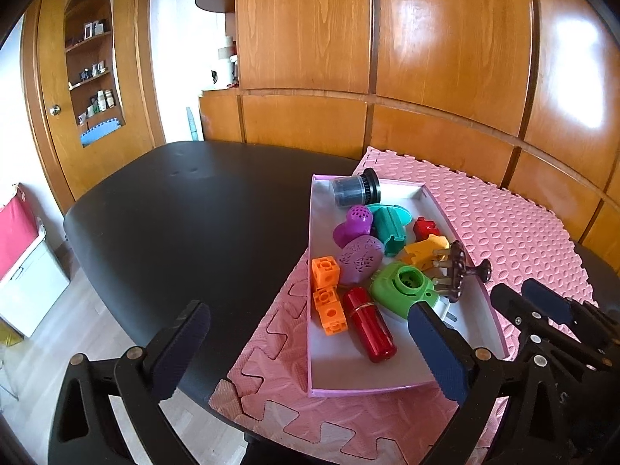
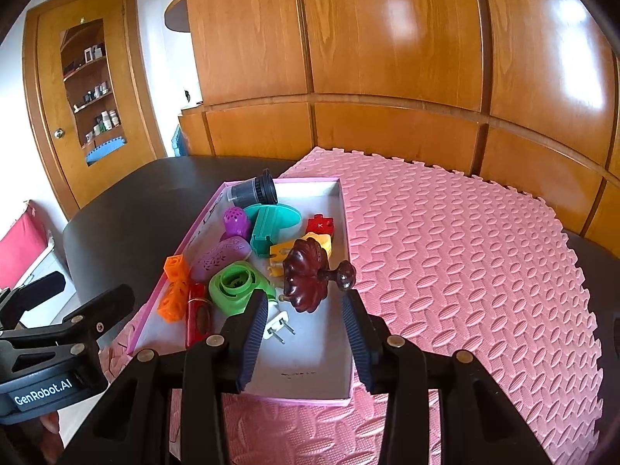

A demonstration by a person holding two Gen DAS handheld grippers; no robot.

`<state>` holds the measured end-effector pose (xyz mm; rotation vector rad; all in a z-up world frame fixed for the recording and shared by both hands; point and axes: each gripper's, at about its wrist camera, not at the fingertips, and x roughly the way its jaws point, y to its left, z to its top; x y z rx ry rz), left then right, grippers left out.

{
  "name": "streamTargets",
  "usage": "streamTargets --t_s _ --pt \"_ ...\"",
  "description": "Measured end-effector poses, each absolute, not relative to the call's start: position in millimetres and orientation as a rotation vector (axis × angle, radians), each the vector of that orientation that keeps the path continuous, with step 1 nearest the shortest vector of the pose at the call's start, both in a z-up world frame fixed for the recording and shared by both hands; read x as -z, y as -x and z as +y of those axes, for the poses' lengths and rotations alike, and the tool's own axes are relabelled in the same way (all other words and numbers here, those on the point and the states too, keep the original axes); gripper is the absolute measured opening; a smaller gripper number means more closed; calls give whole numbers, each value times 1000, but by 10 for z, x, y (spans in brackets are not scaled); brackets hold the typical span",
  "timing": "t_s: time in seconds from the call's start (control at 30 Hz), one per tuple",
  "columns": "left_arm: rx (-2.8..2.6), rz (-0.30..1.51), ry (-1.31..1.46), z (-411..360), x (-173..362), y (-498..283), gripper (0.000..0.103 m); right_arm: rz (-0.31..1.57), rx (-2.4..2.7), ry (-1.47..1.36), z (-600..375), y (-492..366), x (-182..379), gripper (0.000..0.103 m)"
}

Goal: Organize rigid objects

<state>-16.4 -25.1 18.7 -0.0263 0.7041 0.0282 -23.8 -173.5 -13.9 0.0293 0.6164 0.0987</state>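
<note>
A room in a home, most likely a living room or bedroom. Glossy honey-coloured wooden wardrobe panels (image 2: 387, 38) fill the back wall. To the left stands a matching wooden door (image 1: 97, 89) with a round metal knob and an arched window opening; through it, shelves (image 1: 93, 73) hold small bottles, jars and a picture frame. A dark rounded worktop (image 1: 186, 217) stands on pale wood-plank flooring (image 1: 89, 333). Pink interlocking foam play mats (image 2: 465, 263) cover part of the worktop, and a shallow pink-edged box (image 2: 310, 368) on them holds colourful plastic toys and household odds and ends. A red and white storage bin (image 1: 23, 263) sits at the far left.
</note>
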Motion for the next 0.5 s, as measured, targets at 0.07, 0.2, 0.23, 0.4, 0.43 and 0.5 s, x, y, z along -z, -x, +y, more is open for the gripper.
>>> streamTargets --t_s 0.07,0.2,0.23,0.4,0.43,0.5 --pt "-25 706 29 -250 -192 162 103 617 -102 -27 -1724 239 143 40" --pt "-19 707 34 -247 -195 162 103 617 -105 -23 -1701 245 148 40" --pt "-18 705 34 -247 -197 164 103 618 -105 -22 -1698 242 149 40" --pt "-6 700 36 -250 -203 166 103 618 -105 -23 -1698 237 149 40" --pt "-5 699 35 -251 -203 165 103 619 -104 -23 -1697 236 150 40" --pt "-1 700 35 -254 -203 162 103 619 -103 -23 -1695 231 152 40"
